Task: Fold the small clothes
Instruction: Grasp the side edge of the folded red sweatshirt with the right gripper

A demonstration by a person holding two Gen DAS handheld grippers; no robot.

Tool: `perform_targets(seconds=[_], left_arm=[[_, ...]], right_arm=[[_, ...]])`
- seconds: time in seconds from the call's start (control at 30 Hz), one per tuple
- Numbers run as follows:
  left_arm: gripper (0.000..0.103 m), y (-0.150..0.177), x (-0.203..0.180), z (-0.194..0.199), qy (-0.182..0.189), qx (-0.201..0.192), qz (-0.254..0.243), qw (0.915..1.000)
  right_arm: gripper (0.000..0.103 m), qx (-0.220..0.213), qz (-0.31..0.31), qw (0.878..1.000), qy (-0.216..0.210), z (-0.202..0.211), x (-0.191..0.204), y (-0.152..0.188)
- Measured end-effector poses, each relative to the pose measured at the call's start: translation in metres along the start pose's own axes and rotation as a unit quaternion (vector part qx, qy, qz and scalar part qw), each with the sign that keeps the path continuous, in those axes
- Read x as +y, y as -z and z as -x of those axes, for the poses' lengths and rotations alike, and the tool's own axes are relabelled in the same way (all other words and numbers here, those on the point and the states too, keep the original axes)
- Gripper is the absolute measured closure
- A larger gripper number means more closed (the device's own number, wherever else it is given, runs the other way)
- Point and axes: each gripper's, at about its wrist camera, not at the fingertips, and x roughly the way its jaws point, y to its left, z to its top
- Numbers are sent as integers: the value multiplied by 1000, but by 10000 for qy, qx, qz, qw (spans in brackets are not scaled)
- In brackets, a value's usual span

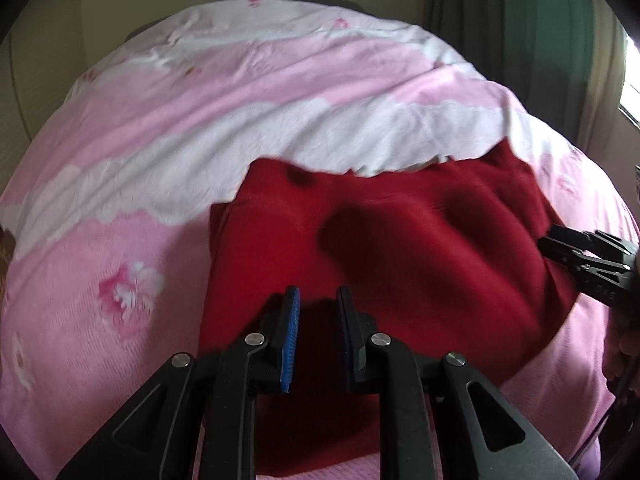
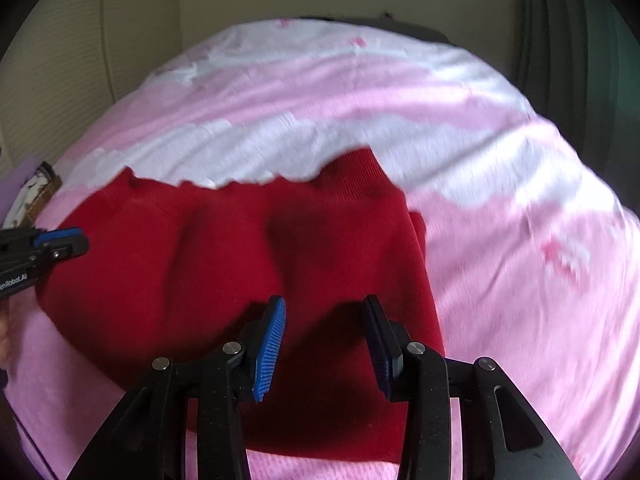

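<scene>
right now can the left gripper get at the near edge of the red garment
Probably yes. The left gripper is open right above the red garment spread on the pink bedspread, with nothing between them. The right gripper is off to the side.

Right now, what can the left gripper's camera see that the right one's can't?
Only the left view shows the green curtain and a bright window edge. Only the right view shows a brown-and-white object at the bed's edge. Both show the red garment on the pink floral bedspread, under the open left gripper and right gripper.
</scene>
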Motion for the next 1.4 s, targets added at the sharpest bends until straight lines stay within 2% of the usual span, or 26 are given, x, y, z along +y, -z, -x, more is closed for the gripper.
perform_targets(seconds=[0.1,0.2,0.3,0.37,0.43,0.47,0.6,0.67,0.87,0.9,0.93,0.97,1.0,1.17,1.4], left_arm=[[84,6,7,-8,-77,0,100,9999],[84,8,7,-9,-89,-50,159,9998],[83,5,3,0,-92,-126,185,9997],[81,0,-4,8,-40,-226,145,9996],[75,-6,-10,11,8,-279,68,9996],[74,-10,-13,10,19,-294,29,9996],[74,-27,-16,3,138,-302,117,9994],[74,-35,-14,-4,155,-246,174,9994],[74,-38,-10,-17,71,-124,167,9998],[74,-37,-10,-19,55,-111,159,9998],[74,-37,-9,-21,52,-104,160,9998],[74,-37,-9,-22,54,-100,160,9998],[74,-37,-10,-23,50,-102,161,9998],[74,-40,-16,-25,39,-143,61,9999],[73,-41,-12,-38,-14,-64,70,10000]], right_arm=[[62,130,-179,9997,126,-8,-8,7],[62,171,-366,9992,69,-13,-15,10],[61,72,-421,9990,-90,-2,-16,9],[59,-174,-466,9985,-236,13,-18,6],[45,-431,-489,9976,-240,23,-22,2],[42,-560,-490,9969,-243,26,-25,-3],[42,-623,-376,9970,-273,19,-28,-30],[42,-494,-266,9983,-167,7,-27,-44],[43,23,-507,9960,-736,-27,-52,-56],[53,71,-526,9950,-846,-31,-54,-55],[78,79,-523,9943,-921,-34,-55,-55],[87,104,-532,9938,-971,-36,-57,-53],[91,49,-574,9931,-1017,-34,-57,-53],[94,-392,-855,9919,-855,-14,-67,-48],[93,-6,-1109,9926,-494,-38,-70,-35]])
